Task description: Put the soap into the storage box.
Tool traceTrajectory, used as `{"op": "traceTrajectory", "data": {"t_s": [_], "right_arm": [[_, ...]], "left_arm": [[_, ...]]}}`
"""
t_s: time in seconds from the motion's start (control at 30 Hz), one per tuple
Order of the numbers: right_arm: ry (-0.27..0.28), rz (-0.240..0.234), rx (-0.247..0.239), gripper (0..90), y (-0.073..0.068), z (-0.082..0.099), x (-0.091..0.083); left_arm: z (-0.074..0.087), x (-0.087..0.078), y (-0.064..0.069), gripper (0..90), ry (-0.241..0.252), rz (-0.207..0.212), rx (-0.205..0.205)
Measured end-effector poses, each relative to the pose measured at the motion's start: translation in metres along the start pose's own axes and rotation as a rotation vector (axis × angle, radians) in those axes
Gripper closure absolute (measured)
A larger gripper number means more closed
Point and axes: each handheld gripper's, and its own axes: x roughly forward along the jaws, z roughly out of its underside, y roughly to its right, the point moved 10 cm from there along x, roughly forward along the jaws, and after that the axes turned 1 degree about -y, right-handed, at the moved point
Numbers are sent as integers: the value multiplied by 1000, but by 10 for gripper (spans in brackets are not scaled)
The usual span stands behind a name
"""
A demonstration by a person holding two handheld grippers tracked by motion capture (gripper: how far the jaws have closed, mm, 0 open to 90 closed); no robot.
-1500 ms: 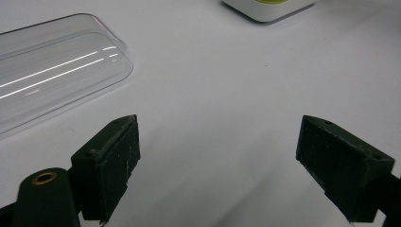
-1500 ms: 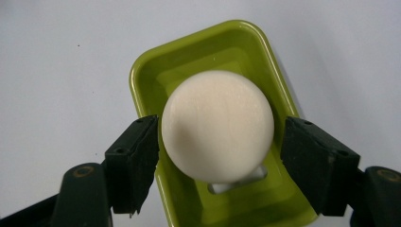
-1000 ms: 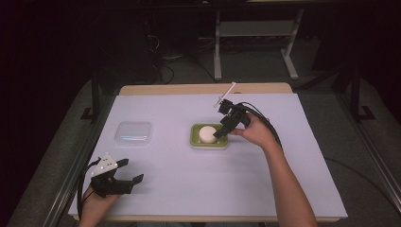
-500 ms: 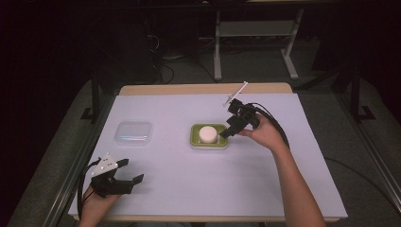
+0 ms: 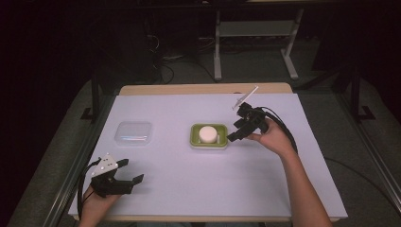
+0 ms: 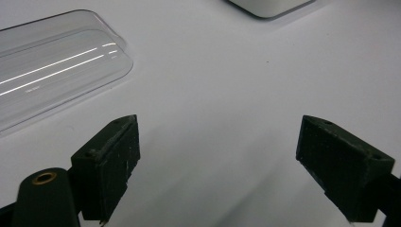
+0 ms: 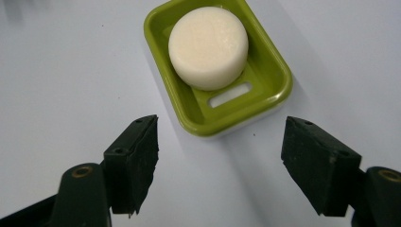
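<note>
One round white soap bar point(image 7: 208, 46) sits in the green dish point(image 7: 269, 94) at the middle of the table point(image 5: 189, 189), toward the dish's far end, leaving the drain slot bare. Your right gripper point(image 5: 239, 135) hangs just beside the dish, jaws apart and empty, likely lined up to take it. Your left gripper point(image 5: 125, 177) rests near the table's front edge, jaws wide, with the clear lid point(image 5: 134, 133) beyond it. That lid's far end is cut off in the left gripper view.
</note>
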Motion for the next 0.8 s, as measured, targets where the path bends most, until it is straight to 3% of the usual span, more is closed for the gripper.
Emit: {"op": "traceTrajectory", "data": {"t_s": [0.8], "right_arm": [[64,20,48,265,-3,38,-28]], "left_arm": [[0,1,0,141,-1,-6,8]]}}
